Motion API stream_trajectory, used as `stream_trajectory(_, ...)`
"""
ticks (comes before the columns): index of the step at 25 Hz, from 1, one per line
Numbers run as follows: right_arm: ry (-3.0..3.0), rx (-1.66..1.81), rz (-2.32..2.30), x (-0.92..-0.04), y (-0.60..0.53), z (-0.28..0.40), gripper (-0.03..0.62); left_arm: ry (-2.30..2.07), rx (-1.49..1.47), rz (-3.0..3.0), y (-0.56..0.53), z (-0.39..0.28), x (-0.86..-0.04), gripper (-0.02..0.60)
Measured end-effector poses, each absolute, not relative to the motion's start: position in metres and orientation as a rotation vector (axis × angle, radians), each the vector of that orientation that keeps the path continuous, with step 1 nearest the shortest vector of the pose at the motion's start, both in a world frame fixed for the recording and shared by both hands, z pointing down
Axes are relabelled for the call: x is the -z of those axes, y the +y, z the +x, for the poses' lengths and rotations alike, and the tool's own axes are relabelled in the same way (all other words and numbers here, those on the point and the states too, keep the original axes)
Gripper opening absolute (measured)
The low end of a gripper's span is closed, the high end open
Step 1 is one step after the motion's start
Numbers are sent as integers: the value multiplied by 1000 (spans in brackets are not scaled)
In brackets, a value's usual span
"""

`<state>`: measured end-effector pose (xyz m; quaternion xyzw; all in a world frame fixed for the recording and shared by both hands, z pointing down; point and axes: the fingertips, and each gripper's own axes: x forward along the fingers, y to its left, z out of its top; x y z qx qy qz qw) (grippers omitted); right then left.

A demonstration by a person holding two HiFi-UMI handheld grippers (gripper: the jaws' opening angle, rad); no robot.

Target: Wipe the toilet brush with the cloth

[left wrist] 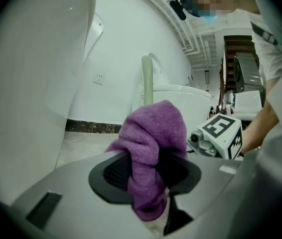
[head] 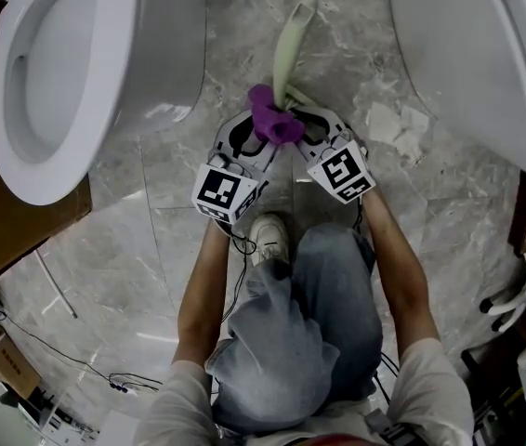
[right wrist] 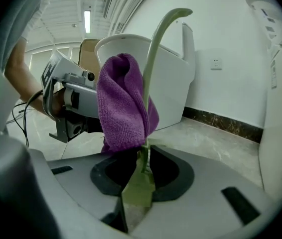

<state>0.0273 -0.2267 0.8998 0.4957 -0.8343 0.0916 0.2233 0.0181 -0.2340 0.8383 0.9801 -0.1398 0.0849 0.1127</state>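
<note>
Lighting: bright, even, from ceiling strip (right wrist: 86, 21); soft sheen on floor (head: 142, 249). Gripper views: fisheye bend, black vignetted corners, blurred near foreground.

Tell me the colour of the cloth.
The cloth is purple, a plain solid colour with no pattern. It shows best in the left gripper view.
</note>
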Motion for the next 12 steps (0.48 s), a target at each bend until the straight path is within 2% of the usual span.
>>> stream_trajectory(8,-2257,-178,1326,-902,-229,29,52,-403,-251,2872,-238,35,-846,155)
stream_trajectory(12,-2255,-177,1325,-903,-228,29,51,-412,-256,2868,-238,37,-845,128)
